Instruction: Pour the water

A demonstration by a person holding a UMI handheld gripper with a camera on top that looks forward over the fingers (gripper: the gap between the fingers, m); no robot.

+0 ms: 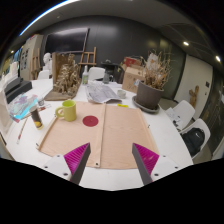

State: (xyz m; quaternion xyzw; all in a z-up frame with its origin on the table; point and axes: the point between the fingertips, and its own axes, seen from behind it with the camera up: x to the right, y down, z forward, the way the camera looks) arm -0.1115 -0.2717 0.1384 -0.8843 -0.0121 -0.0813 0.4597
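Note:
A yellow-green mug [67, 110] stands on the white table [110, 172], at the far left edge of a tan placemat [100, 135]. A dark red round coaster [90, 121] lies on the mat just right of the mug. A small dark bottle [37, 117] stands further left of the mug. My gripper [112, 160] hovers above the near end of the mat, well short of the mug. Its fingers [79, 160] are spread wide with magenta pads showing, and nothing is between them.
A potted plant with dry stalks in a dark pot [149, 94] stands at the right rear. Crumpled paper or plastic [102, 93] lies behind the mat. White chairs [190, 125] ring the table. A wooden decoration [66, 76] stands at the back left.

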